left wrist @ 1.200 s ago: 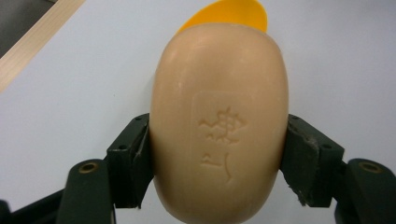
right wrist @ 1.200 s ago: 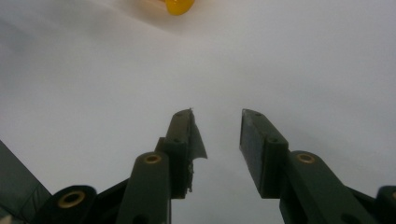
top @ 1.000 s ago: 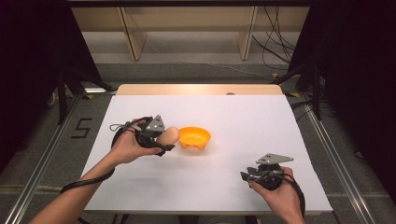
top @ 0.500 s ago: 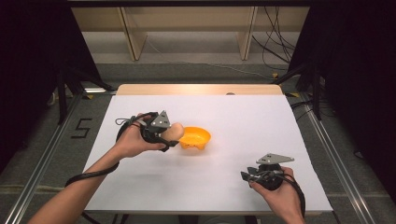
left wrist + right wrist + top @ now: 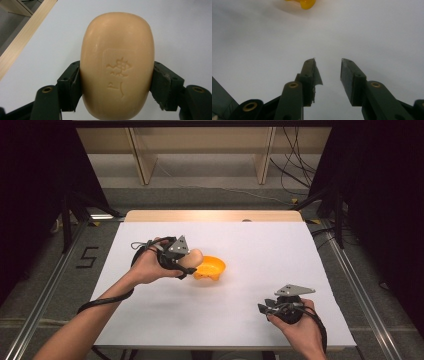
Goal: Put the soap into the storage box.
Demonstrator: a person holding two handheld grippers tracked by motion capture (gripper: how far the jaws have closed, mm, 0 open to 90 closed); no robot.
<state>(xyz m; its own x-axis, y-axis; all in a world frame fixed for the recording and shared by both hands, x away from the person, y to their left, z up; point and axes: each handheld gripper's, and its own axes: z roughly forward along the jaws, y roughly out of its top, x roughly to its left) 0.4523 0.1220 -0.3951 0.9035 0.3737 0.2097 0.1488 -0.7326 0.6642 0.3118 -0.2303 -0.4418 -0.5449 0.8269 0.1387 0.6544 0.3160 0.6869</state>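
A tan oval bar of soap (image 5: 117, 65) with a stamped mark on its face is clamped between the two black jaws of my left gripper (image 5: 116, 85). In the high view my left gripper (image 5: 189, 261) holds the soap (image 5: 194, 256) just left of an orange dish (image 5: 212, 267) at the middle of the white table, its tip at the dish's rim. My right gripper (image 5: 263, 310) rests near the front right of the table. Its jaws (image 5: 327, 75) stand apart with nothing between them. The orange dish (image 5: 301, 3) peeks in at the top of the right gripper view.
The white table top (image 5: 260, 245) has a wooden strip (image 5: 215, 215) along its far edge. Metal frame rails (image 5: 45, 290) run along both sides. Shelf legs and cables (image 5: 295, 175) stand on the floor beyond the table.
My left gripper has carried the soap rightward and a little farther away, up to the orange dish. The right gripper has stayed where it was.
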